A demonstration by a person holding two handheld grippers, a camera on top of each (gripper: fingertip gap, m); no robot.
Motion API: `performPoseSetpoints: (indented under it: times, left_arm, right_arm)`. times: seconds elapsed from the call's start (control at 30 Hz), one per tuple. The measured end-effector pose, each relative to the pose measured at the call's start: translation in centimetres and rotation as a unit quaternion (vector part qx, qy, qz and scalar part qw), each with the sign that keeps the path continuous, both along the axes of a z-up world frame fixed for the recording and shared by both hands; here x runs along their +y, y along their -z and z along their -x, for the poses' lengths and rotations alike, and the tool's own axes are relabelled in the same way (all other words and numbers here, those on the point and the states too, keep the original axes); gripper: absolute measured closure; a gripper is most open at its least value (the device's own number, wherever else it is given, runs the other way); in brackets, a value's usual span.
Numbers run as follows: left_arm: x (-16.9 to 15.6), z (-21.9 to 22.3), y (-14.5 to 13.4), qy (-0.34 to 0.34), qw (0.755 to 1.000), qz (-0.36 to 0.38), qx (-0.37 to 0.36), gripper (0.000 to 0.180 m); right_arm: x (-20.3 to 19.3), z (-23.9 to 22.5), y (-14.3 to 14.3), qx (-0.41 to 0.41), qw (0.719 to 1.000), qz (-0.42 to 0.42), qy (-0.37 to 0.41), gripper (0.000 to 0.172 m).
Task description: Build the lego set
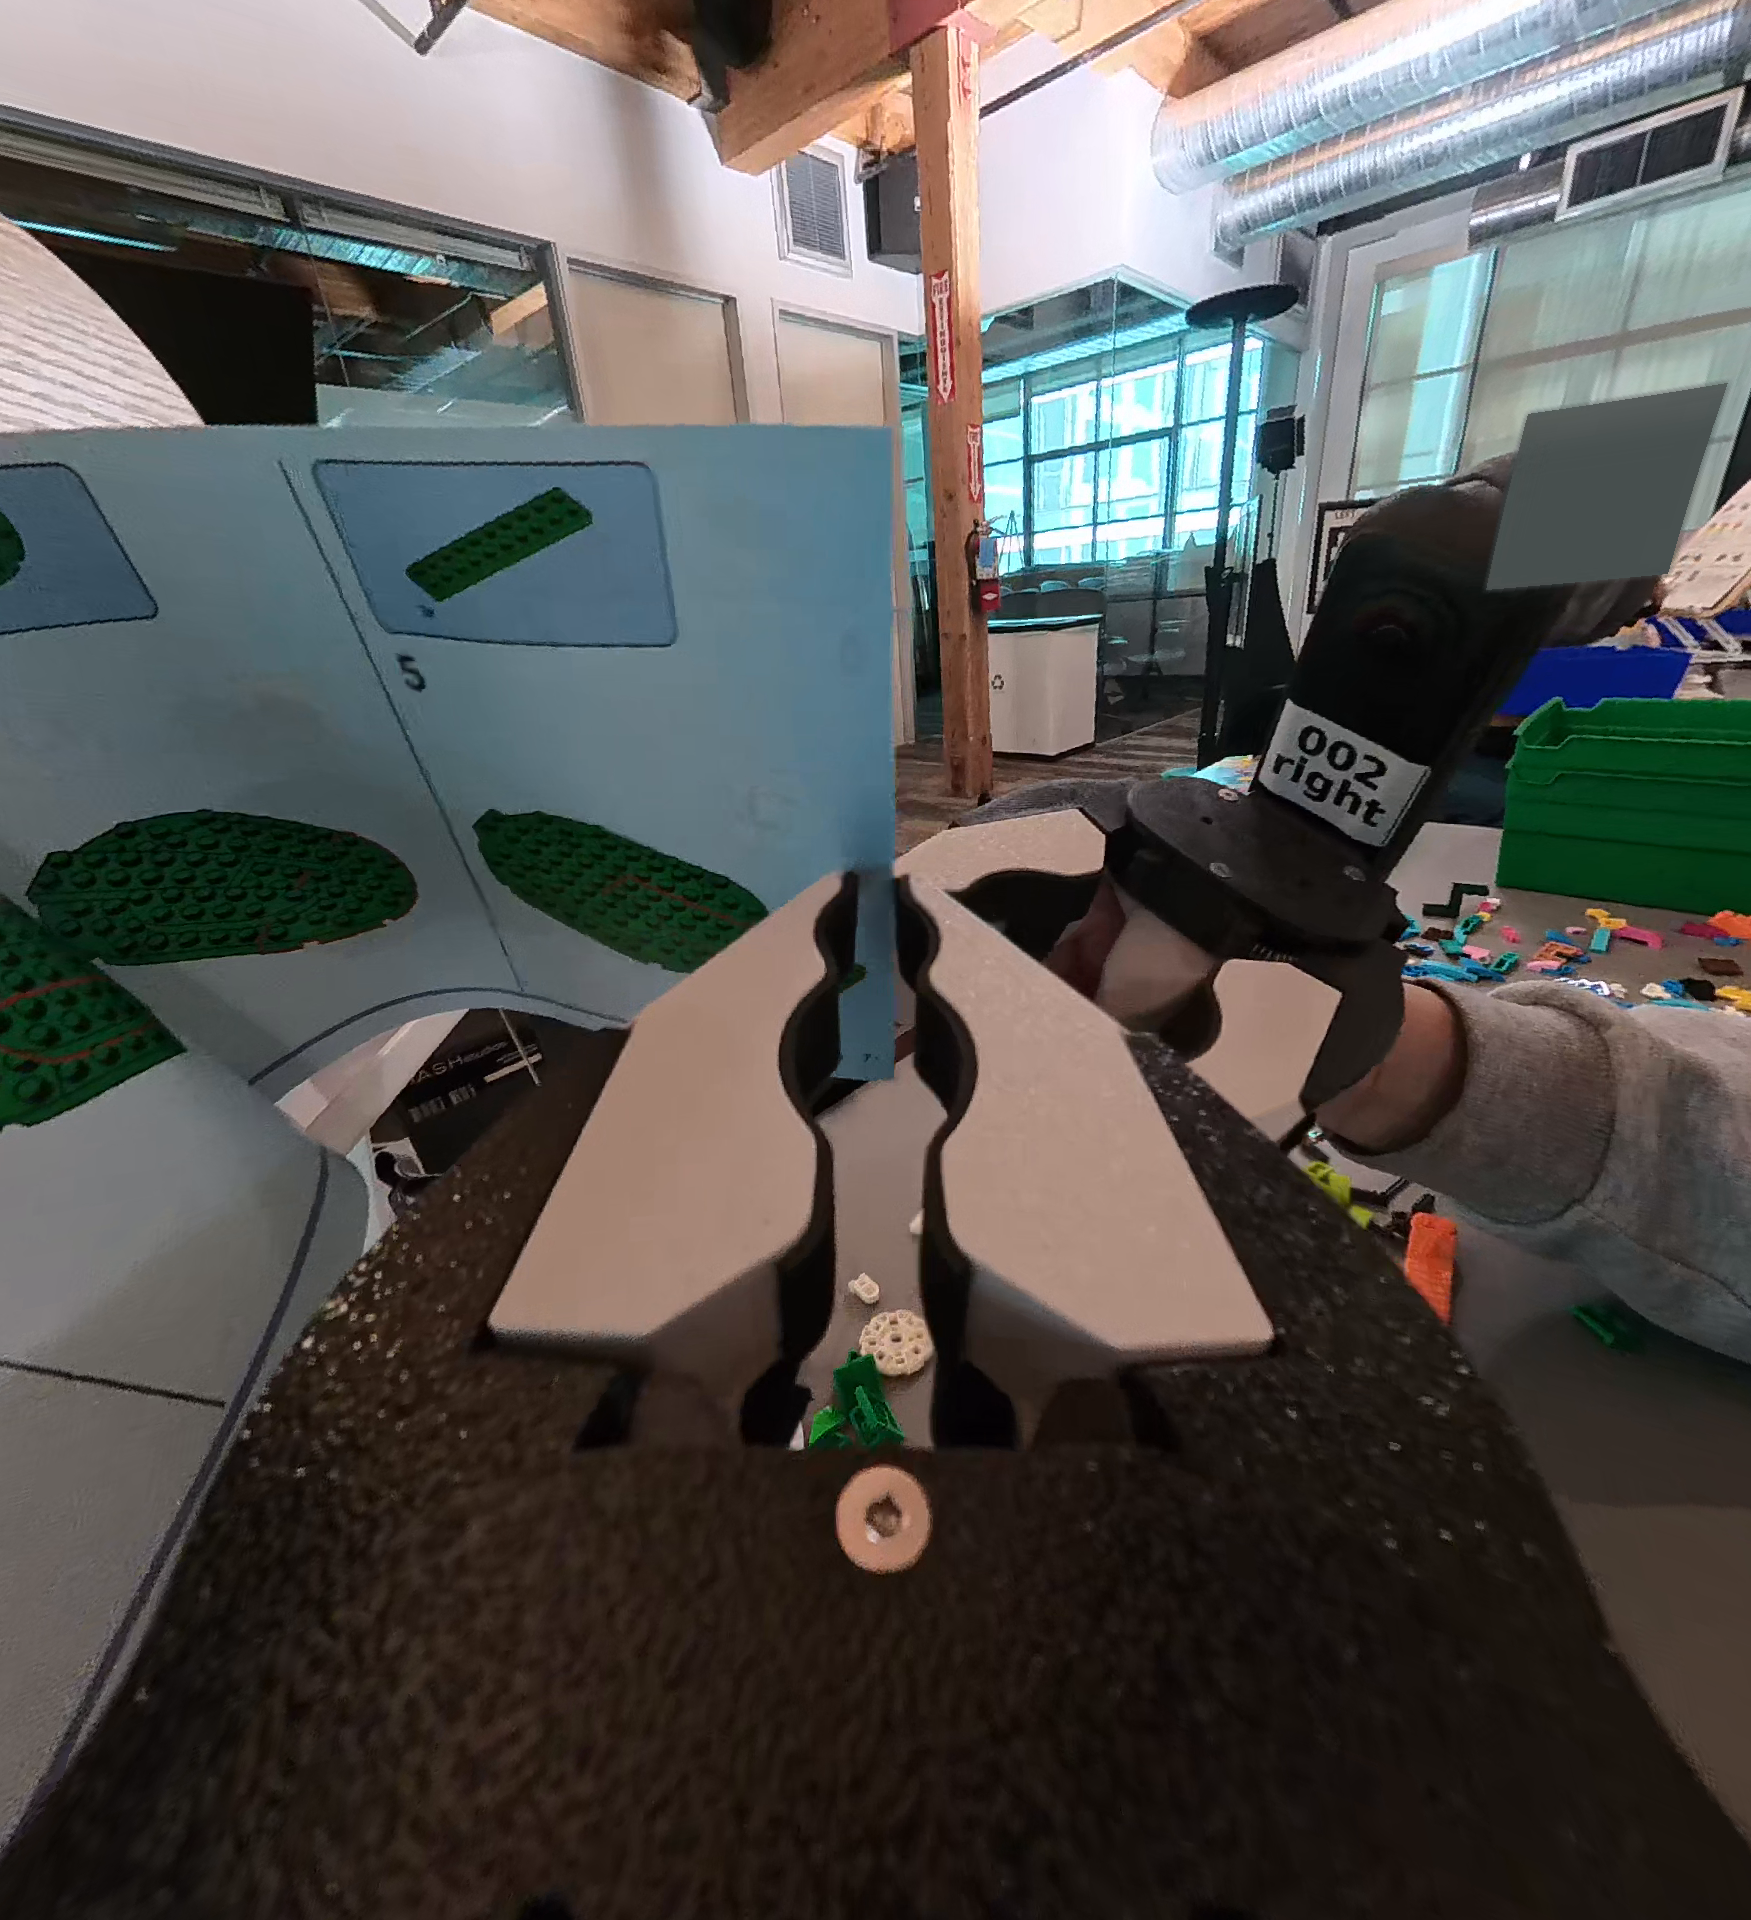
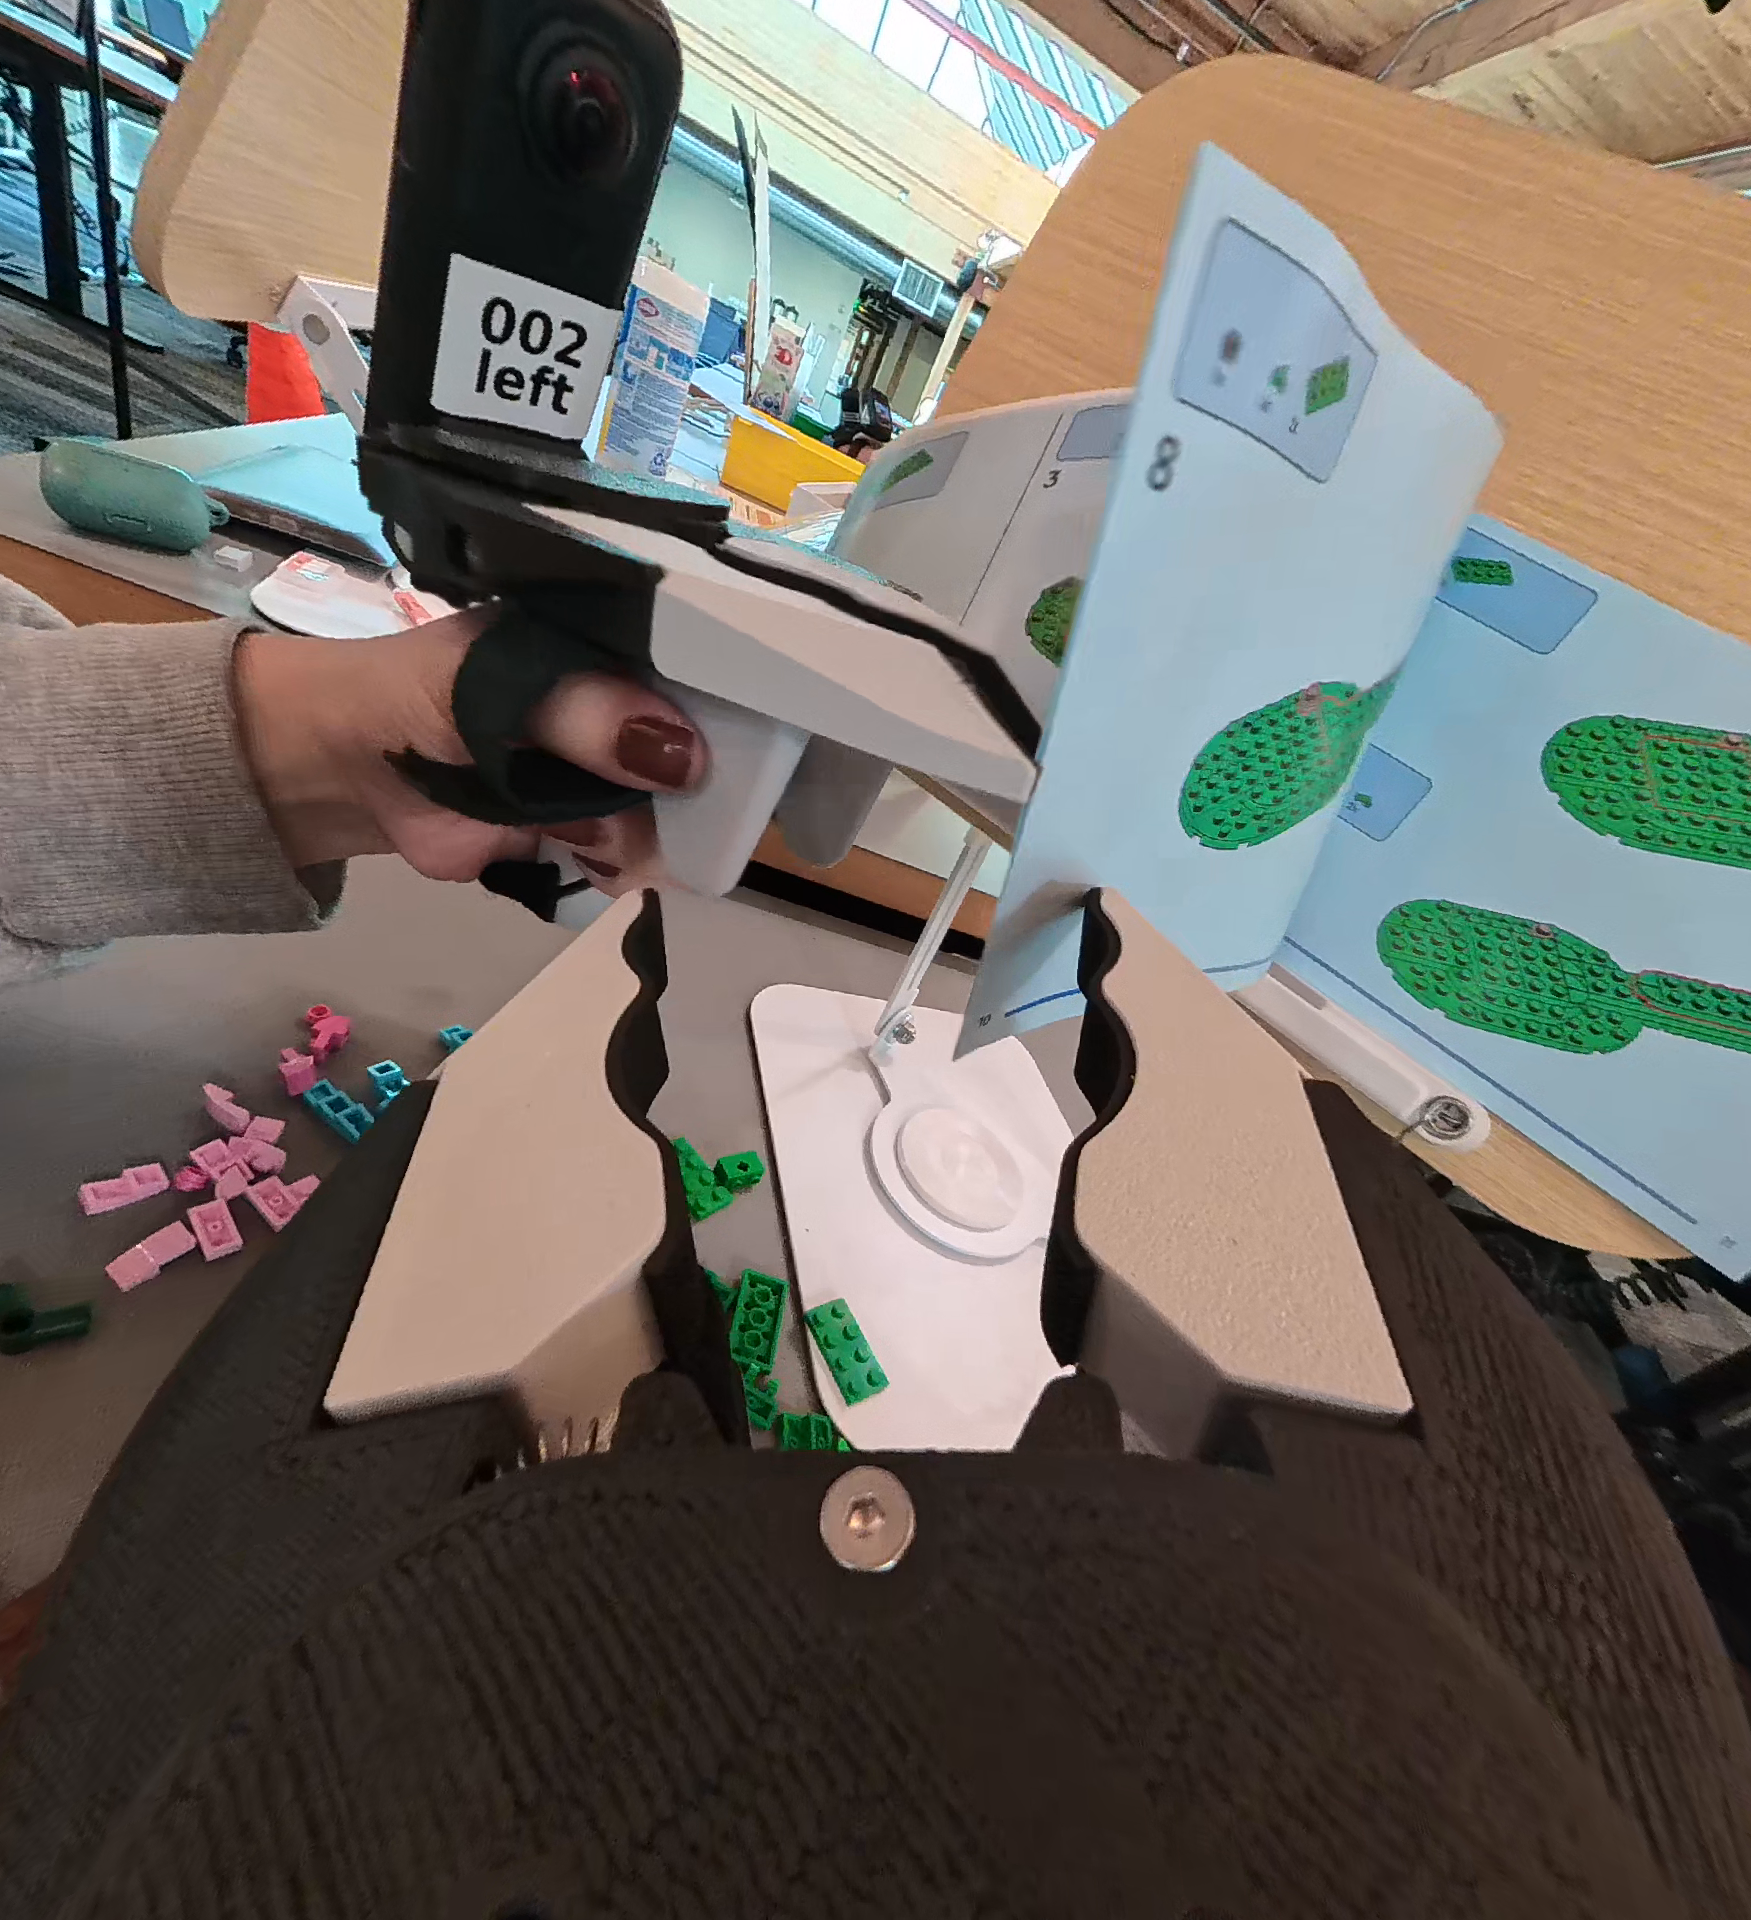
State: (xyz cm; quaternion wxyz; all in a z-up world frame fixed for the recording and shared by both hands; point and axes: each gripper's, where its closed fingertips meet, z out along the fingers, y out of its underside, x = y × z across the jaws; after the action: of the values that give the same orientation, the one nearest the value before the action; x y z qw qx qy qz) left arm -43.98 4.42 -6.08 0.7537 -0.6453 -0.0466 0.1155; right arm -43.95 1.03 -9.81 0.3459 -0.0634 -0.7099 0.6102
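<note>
A light blue instruction booklet (image 2: 1629, 831) with pictures of green plates stands open on a white stand (image 2: 912, 1143). One page (image 2: 1214, 623) is lifted away from it. My left gripper (image 1: 879, 883) has this page's (image 1: 642, 727) free edge between its fingertips. The fingers stand slightly apart, and a thin gap shows between the page and the right pad. In the right wrist view the left gripper (image 2: 1022, 727) meets the page's edge from the left. My right gripper (image 2: 871, 904) is wide open below it. The page's lower corner lies against the inner side of its right finger (image 2: 1099, 935).
Small green bricks (image 2: 840, 1351) lie on and beside the stand's base. Pink (image 2: 216, 1195) and turquoise bricks lie on the grey table to the left. More loose coloured bricks (image 1: 1577, 956) and stacked green bins (image 1: 1671, 810) are on the right. A wooden panel (image 2: 1577, 364) stands behind the booklet. One gripper's finger ends stand about 4 cm off the other's.
</note>
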Motion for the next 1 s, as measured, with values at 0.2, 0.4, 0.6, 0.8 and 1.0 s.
performPoseSetpoints:
  times: [0.2, 0.4, 0.6, 0.8, 1.0]
  left_arm:
    - [0.0, 0.0, 0.0, 0.001, 1.0, -0.003, -0.003, 0.18]
    - [0.1, 0.0, 0.1, 0.012, 1.0, -0.007, -0.015, 0.18]
    - [0.0, -0.1, 0.4, 0.026, 0.999, -0.008, -0.026, 0.18]
    - [0.3, -0.3, 0.7, 0.034, 0.999, 0.003, -0.026, 0.18]
    - [0.2, -0.2, 0.7, 0.03, 0.999, -0.002, -0.024, 0.18]
  right_arm:
    - [-0.2, -0.1, 0.1, -0.002, 1.0, 0.0, -0.004, 0.092]
    - [0.2, 0.1, 0.1, -0.003, 1.0, 0.003, 0.0, 0.093]
    - [2.0, 0.8, -1.2, 0.009, 0.999, 0.023, 0.032, 0.104]
    - [2.9, 1.4, -1.8, 0.02, 0.997, 0.036, 0.063, 0.112]
    - [3.7, 1.5, -2.5, 0.027, 0.996, 0.054, 0.071, 0.115]
